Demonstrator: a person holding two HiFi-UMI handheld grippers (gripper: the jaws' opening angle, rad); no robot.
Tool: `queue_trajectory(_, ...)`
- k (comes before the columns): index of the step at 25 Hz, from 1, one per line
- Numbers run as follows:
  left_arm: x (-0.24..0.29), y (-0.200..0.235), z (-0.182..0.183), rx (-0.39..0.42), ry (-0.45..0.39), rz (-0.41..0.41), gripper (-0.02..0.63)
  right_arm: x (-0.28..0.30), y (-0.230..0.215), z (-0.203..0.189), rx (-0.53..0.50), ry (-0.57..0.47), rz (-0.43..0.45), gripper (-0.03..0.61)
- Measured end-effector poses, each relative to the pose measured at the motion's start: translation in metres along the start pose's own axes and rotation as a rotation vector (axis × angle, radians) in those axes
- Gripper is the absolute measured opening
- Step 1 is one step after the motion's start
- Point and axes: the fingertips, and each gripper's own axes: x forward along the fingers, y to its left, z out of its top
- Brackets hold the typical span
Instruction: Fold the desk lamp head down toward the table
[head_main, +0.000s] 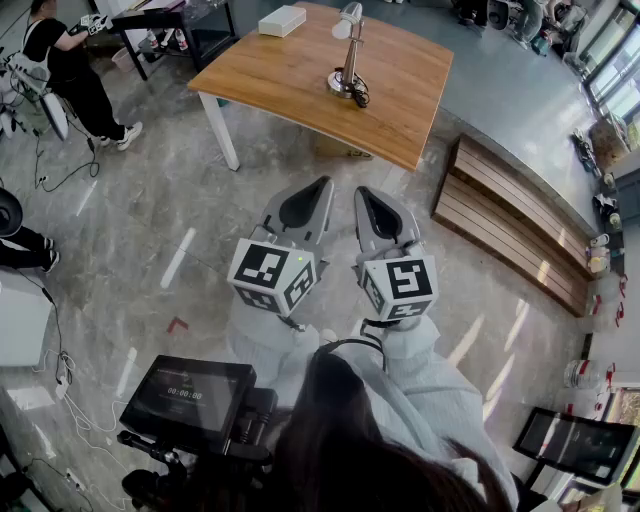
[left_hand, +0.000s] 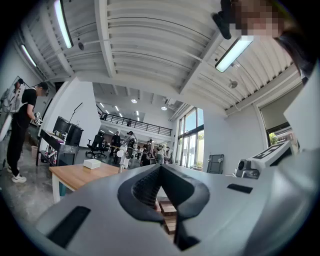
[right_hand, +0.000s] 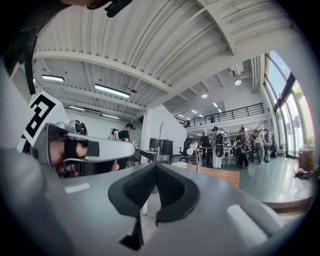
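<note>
While your left gripper (head_main: 312, 200) and right gripper (head_main: 375, 210) are closed and empty, pushing the far desk lamp head (head_main: 346, 22) could tip its base (head_main: 343, 85).

This is a big open robotics lab or test hall, not a home: polished concrete floor (head_main: 150, 230), a high ribbed ceiling (left_hand: 150, 35) with strip lights (left_hand: 234, 52), a railed mezzanine (right_hand: 225, 112) and tall windows (left_hand: 192, 137). A screen on a stand (head_main: 190, 395) and loose cables (head_main: 62, 372) surround a lone wooden table (head_main: 400, 70) (office chairs (left_hand: 95, 145) stand further back), and a person (head_main: 70, 70) handles equipment.
</note>
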Motion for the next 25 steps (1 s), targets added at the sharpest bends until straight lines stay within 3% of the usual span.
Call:
queue_trajectory(16,0.017,-0.004,-0.007,0.022,0.014,0.021,-0.003,0.000,-0.019,0.000,0.018,-0.020,0.018,0.000)
queue_trajectory(25,0.038,0.010,-0.023,0.016,0.040,0.071,-0.003,0.015,-0.042,-0.015,0.033,0.009,0.059,0.000)
